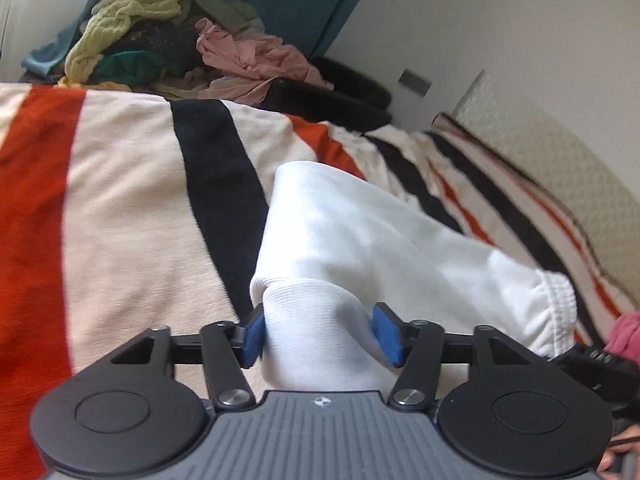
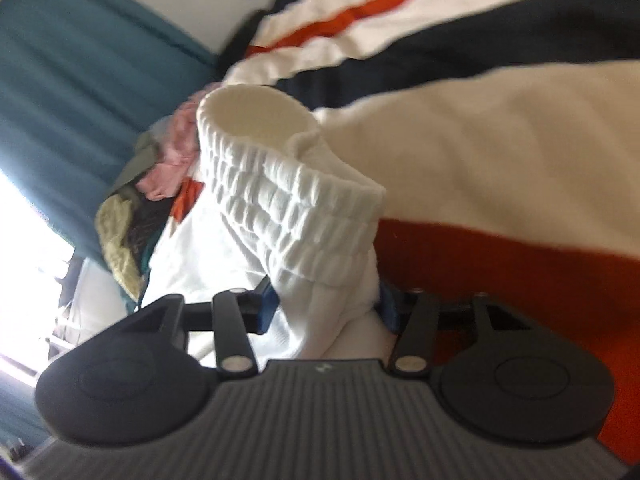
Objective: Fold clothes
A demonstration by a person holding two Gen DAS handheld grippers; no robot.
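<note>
Striped blanket (image 1: pixel 120 200) on bed, white sweatpants (image 1: pixel 360 240) btwn parted jaws of L gripper (image 1: pixel 320 334) & R gripper (image 2: pixel 326 308)

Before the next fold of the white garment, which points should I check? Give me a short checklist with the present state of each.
1. Ribbed cuff of the white fleece garment between the left gripper pads: ok.
2. Left pads pressing the cuff: not ok, a gap shows beside the blue right pad.
3. Elastic waistband between the right gripper pads: ok.
4. Right pads gripping firmly: cannot tell, cloth hides them.
5. Garment flat on the striped orange, black and cream blanket: not ok, bunched.
6. Pile of unfolded clothes away from the garment: ok.
</note>
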